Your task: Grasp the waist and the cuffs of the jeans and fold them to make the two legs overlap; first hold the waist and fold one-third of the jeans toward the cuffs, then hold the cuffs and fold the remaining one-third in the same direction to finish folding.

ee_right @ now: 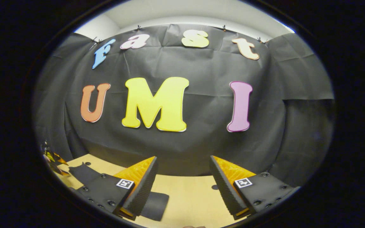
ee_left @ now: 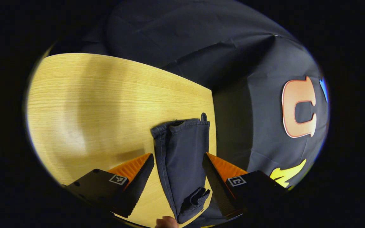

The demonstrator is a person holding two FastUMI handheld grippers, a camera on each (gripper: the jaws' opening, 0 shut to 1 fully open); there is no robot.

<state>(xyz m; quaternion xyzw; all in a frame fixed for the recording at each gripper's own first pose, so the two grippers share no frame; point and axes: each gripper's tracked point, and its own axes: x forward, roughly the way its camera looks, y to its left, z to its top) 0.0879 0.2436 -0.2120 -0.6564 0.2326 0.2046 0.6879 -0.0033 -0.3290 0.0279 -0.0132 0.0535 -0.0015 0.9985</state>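
The wooden surface [ee_left: 106, 104] lies bare to the left of the jeans [ee_left: 182, 161], with a small round hole [ee_left: 203, 116] just past the cloth near the far edge. The jeans — dark, narrow, their hem bunched at the far end — run lengthwise between the fingers of the left claw [ee_left: 177, 161], which stand apart. The right claw [ee_right: 184, 164] is spread too, above the surface; dark denim lies beside its left finger.
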